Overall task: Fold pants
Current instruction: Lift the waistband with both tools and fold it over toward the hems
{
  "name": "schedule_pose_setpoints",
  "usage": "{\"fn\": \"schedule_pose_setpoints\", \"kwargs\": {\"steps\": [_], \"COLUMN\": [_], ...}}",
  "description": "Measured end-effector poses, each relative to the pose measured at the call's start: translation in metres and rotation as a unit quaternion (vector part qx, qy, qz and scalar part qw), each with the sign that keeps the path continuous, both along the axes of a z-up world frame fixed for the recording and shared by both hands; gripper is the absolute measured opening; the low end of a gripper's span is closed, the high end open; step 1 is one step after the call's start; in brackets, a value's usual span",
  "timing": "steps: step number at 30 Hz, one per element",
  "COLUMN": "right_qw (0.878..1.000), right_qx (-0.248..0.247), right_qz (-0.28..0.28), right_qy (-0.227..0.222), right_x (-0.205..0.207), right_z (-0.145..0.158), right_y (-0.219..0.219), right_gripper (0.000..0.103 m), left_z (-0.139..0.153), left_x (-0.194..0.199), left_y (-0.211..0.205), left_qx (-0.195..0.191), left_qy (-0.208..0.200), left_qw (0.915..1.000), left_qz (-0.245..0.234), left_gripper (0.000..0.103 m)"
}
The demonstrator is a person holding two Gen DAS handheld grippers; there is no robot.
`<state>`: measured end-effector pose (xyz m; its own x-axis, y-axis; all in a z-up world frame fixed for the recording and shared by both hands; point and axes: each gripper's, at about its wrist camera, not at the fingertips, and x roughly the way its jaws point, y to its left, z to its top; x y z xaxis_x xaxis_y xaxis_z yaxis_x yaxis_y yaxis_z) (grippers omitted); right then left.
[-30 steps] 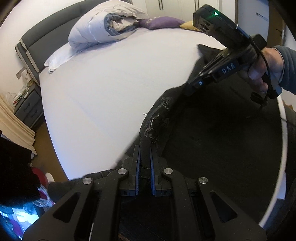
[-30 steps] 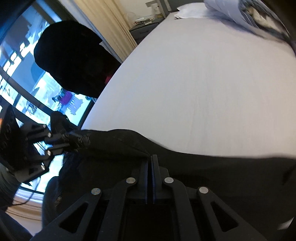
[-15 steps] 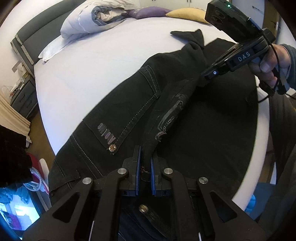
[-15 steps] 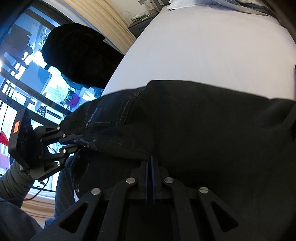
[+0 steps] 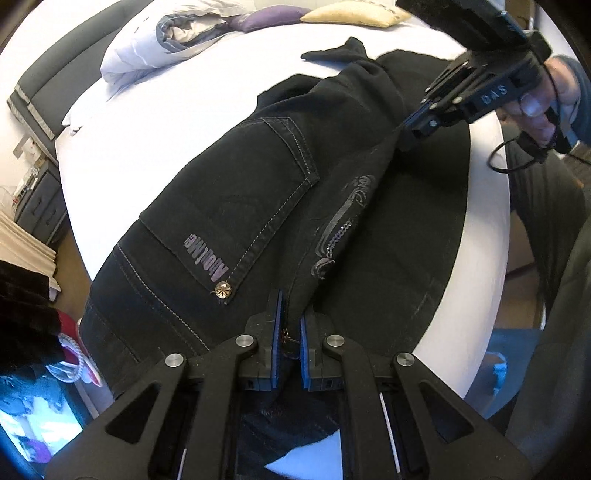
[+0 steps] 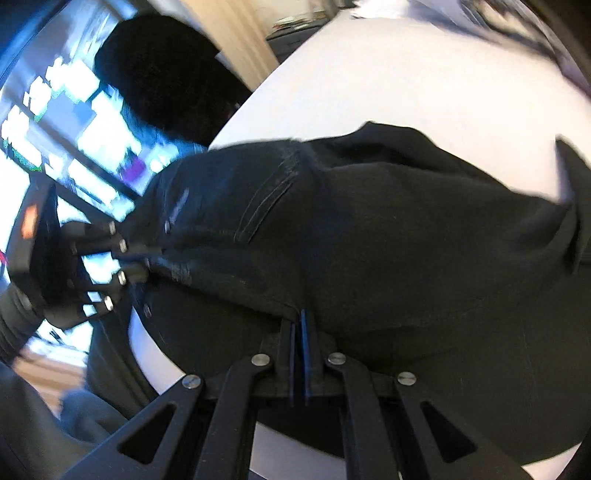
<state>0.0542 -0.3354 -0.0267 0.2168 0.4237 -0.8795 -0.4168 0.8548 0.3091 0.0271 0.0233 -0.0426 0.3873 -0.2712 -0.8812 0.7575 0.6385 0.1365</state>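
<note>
White bed; we see black pants spread on it, left gripper and right gripper each clamped on a fold of the cloth, jaws nearly closed.

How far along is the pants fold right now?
Done: the black pants lie spread on the white bed. In hand: left tongs and right tongs are both shut on one raised fabric edge. Left: no finished fold visible yet; that edge is not laid down.

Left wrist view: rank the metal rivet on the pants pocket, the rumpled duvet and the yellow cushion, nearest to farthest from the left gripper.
From the left gripper:
1. Metal rivet, just upper left, on the pants.
2. Rumpled duvet, far upper left.
3. Yellow cushion, top, farthest.
</note>
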Motion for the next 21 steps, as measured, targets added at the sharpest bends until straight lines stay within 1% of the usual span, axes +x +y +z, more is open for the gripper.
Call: {"fn": "schedule_pose_setpoints", "kwargs": {"steps": [2, 6, 8, 13, 21], "right_qw": [1.000, 0.996, 0.994, 0.991, 0.989], "right_qx": [-0.019, -0.069, -0.085, -0.103, -0.114], "right_qz": [0.010, 0.040, 0.054, 0.070, 0.077], "right_qy": [-0.011, -0.036, -0.041, -0.046, -0.054], "right_x": [-0.009, -0.020, -0.024, -0.029, -0.036], "right_z": [0.002, 0.003, 0.003, 0.003, 0.005], "right_y": [0.001, 0.023, 0.030, 0.036, 0.036], "right_gripper": [0.004, 0.004, 0.004, 0.004, 0.004], "left_z": [-0.002, -0.005, -0.006, -0.006, -0.010], "left_x": [0.000, -0.002, -0.002, -0.004, -0.011], "left_y": [-0.002, -0.003, -0.006, -0.007, -0.012], "left_qx": [0.005, 0.009, 0.013, 0.022, 0.028], "left_qy": [0.000, 0.003, 0.002, -0.007, -0.019], "left_qw": [1.0000, 0.9996, 0.9994, 0.9985, 0.9975], "left_qz": [-0.008, -0.025, -0.033, -0.050, -0.063], "left_gripper": [0.007, 0.007, 0.007, 0.007, 0.007]}}
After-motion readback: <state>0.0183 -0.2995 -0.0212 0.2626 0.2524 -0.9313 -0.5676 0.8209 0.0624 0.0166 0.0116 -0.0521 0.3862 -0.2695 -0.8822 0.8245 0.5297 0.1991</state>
